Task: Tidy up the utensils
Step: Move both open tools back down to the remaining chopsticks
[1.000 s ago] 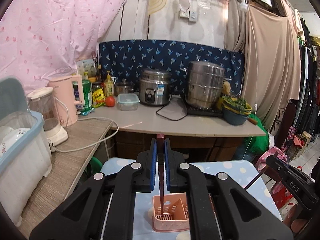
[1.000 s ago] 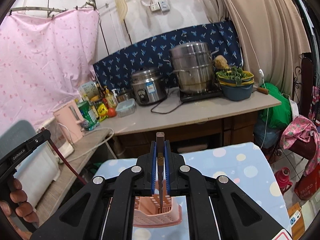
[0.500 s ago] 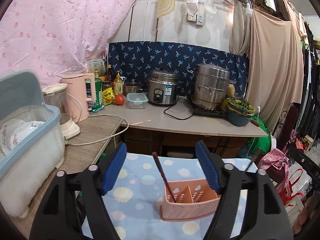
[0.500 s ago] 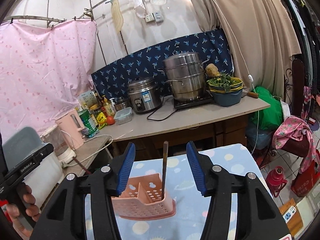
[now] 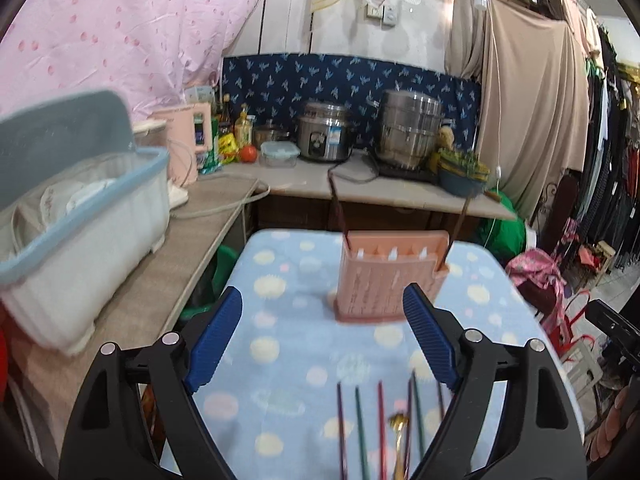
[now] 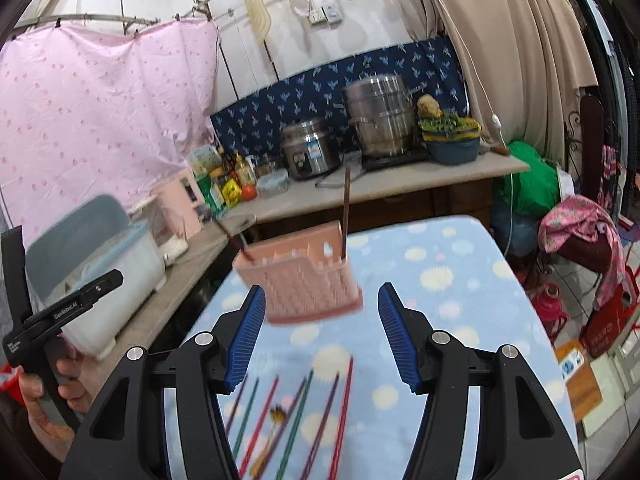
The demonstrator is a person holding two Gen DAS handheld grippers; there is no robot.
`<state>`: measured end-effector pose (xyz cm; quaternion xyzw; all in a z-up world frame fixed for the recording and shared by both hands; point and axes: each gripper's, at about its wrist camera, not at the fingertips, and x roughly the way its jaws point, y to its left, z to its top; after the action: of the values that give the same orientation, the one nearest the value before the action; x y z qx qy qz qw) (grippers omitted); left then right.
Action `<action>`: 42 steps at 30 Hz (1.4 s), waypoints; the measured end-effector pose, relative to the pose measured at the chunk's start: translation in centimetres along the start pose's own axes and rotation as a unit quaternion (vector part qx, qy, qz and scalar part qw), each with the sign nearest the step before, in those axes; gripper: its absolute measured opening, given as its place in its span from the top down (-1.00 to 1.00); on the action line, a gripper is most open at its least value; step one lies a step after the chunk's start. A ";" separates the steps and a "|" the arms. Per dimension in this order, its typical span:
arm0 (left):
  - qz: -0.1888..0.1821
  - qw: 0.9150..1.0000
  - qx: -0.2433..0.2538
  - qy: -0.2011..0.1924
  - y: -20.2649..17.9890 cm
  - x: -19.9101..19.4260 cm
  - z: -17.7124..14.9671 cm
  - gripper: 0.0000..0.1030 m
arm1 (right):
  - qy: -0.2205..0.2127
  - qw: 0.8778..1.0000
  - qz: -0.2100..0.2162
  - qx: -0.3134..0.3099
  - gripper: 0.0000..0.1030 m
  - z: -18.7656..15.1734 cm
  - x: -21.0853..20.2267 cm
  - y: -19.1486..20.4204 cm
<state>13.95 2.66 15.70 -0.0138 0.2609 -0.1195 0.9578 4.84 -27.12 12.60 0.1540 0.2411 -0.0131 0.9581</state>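
A pink perforated utensil holder (image 5: 386,276) stands on the blue dotted tablecloth (image 5: 288,360); it also shows in the right wrist view (image 6: 308,280). One dark chopstick (image 5: 339,212) leans in its left end, another (image 5: 456,228) in its right end (image 6: 346,216). Several coloured chopsticks (image 5: 380,428) and a gold spoon (image 5: 400,428) lie on the cloth nearer to me (image 6: 296,412). My left gripper (image 5: 322,344) is open and empty, in front of the holder. My right gripper (image 6: 322,332) is open and empty, also in front of it.
A white dish bin with a blue rim (image 5: 80,216) sits on the wooden counter at left. The far counter holds a rice cooker (image 5: 324,136), a steel steamer pot (image 5: 412,132), a kettle (image 5: 188,140) and bottles. Clothes hang at right.
Both grippers opened and let go of the chopsticks, which now stand in the holder. Both have drawn back and lowered, so the loose chopsticks on the cloth have come into view.
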 end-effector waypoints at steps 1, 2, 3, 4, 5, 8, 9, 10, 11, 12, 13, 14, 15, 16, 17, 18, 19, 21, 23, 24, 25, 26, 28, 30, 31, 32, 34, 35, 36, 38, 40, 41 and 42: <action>0.003 1.000 0.000 0.005 0.1 -0.3 -1.0 -0.53 | 0.009 1.000 -0.004 0.000 -0.11 -1.4 -0.3 0.0; 0.004 1.000 0.000 0.013 0.3 -0.6 -2.5 -0.53 | 0.020 1.000 -0.007 0.000 -0.11 -2.8 -0.5 0.1; 0.004 1.000 0.000 0.021 0.4 -0.8 -3.5 -0.53 | 0.030 0.999 -0.009 0.000 -0.11 -3.9 -0.6 0.2; 0.006 0.999 0.002 0.032 0.5 -0.9 -4.8 -0.53 | 0.040 0.999 -0.013 0.001 -0.11 -5.1 -0.7 0.1; 0.006 0.999 0.004 0.039 0.5 -1.1 -5.8 -0.53 | 0.050 0.999 -0.015 0.004 -0.11 -6.3 -0.8 0.1; 0.015 0.998 0.016 0.058 0.4 -1.6 -8.9 -0.53 | 0.072 0.997 -0.020 0.009 -0.11 -9.0 -0.9 -0.2; 0.014 0.998 0.017 0.064 0.4 -1.7 -9.8 -0.53 | 0.077 0.997 -0.021 0.011 -0.11 -9.6 -0.9 -0.3; 0.015 0.997 0.016 0.070 0.5 -1.8 -10.7 -0.53 | 0.082 0.996 -0.024 0.012 -0.11 -10.3 -0.9 -0.4; 0.018 0.997 0.016 0.074 0.5 -1.9 -11.4 -0.53 | 0.086 0.996 -0.028 0.012 -0.11 -10.9 -1.0 -0.4; 0.021 0.997 0.017 0.077 0.4 -1.9 -12.1 -0.53 | 0.089 0.995 -0.031 0.011 -0.11 -11.6 -1.1 -0.3; 0.023 0.996 0.017 0.082 0.4 -2.0 -12.8 -0.53 | 0.092 0.995 -0.035 0.010 -0.11 -12.2 -1.1 -0.2; 0.024 0.996 0.017 0.090 0.4 -1.9 -13.5 -0.53 | 0.095 0.995 -0.037 0.008 -0.11 -12.7 -1.1 -0.1; 0.022 0.995 0.017 0.096 0.3 -1.9 -14.1 -0.53 | 0.098 0.994 -0.040 0.005 -0.11 -13.3 -1.1 0.1; 0.021 0.994 0.018 0.102 0.2 -1.9 -14.6 -0.53 | 0.100 0.994 -0.043 0.000 -0.11 -13.7 -1.1 0.4; 0.022 0.994 0.019 0.108 0.1 -1.8 -15.2 -0.53 | 0.101 0.994 -0.046 -0.005 -0.11 -14.0 -1.1 0.6; 0.022 0.993 0.020 0.112 -0.1 -1.8 -15.8 -0.53 | 0.102 0.994 -0.048 -0.009 -0.11 -14.5 -1.1 0.8; 0.022 0.993 0.021 0.116 -0.1 -1.7 -16.3 -0.53 | 0.104 0.993 -0.049 -0.010 -0.11 -14.8 -1.0 0.9; 0.025 0.992 0.023 0.122 -0.2 -1.7 -17.2 -0.53 | 0.108 0.993 -0.051 -0.012 -0.11 -15.4 -0.7 1.1; 0.024 0.991 0.022 0.130 -0.2 -1.5 -18.1 -0.53 | 0.114 0.992 -0.053 -0.012 -0.11 -16.1 -0.4 1.1; 0.025 0.990 0.021 0.135 -0.3 -1.3 -18.5 -0.53 | 0.116 0.992 -0.053 -0.011 -0.11 -16.4 -0.3 1.2; 0.024 0.990 0.020 0.139 -0.2 -1.2 -18.9 -0.53 | 0.118 0.991 -0.055 -0.013 -0.11 -16.6 -0.2 1.3; 0.023 0.989 0.018 0.143 -0.3 -1.0 -19.2 -0.53 | 0.119 0.991 -0.057 -0.015 -0.11 -16.9 0.0 1.3; 0.021 0.988 0.015 0.150 -0.3 -0.8 -19.7 -0.53 | 0.123 0.990 -0.060 -0.019 -0.11 -17.2 0.2 1.5; 0.020 0.988 0.014 0.154 -0.3 -0.7 -20.1 -0.53 | 0.125 0.990 -0.061 -0.020 -0.10 -17.6 0.4 1.5; 0.019 0.988 0.013 0.155 -0.3 -0.7 -20.3 -0.53 | 0.126 0.990 -0.062 -0.019 -0.09 -17.7 0.6 1.5; 0.018 0.987 0.014 0.157 -0.3 -0.7 -20.5 -0.53 | 0.127 0.990 -0.062 -0.018 -0.09 -17.9 0.8 1.5; 0.017 0.987 0.017 0.160 -0.5 -0.5 -20.9 -0.53 | 0.129 0.989 -0.068 -0.013 -0.05 -18.2 1.2 1.3; 0.017 0.987 0.019 0.161 -0.6 -0.4 -21.1 -0.53 | 0.130 0.989 -0.069 -0.008 -0.01 -18.3 1.3 1.2; 0.017 0.986 0.020 0.163 -0.7 -0.4 -21.3 -0.53 | 0.131 0.989 -0.069 -0.003 0.02 -18.5 1.5 1.1; 0.016 0.985 0.022 0.168 -0.8 -0.1 -21.7 -0.53 | 0.130 0.989 -0.072 -0.002 0.05 -18.7 1.8 1.1; 0.016 0.984 0.024 0.173 -1.0 0.2 -22.1 -0.52 | 0.134 0.988 -0.072 -0.003 0.06 -18.9 2.2 1.1; 0.017 0.984 0.025 0.175 -1.0 0.3 -22.2 -0.52 | 0.137 0.988 -0.072 -0.003 0.06 -19.0 2.4 1.1; 0.017 0.984 0.026 0.177 -1.1 0.4 -22.3 -0.52 | 0.139 0.988 -0.072 -0.003 0.07 -19.1 2.6 1.1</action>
<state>2.84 2.30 -3.69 0.0373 0.4232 -0.1101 0.8985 -1.52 -20.15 -4.23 0.1334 0.3822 -0.0600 0.9124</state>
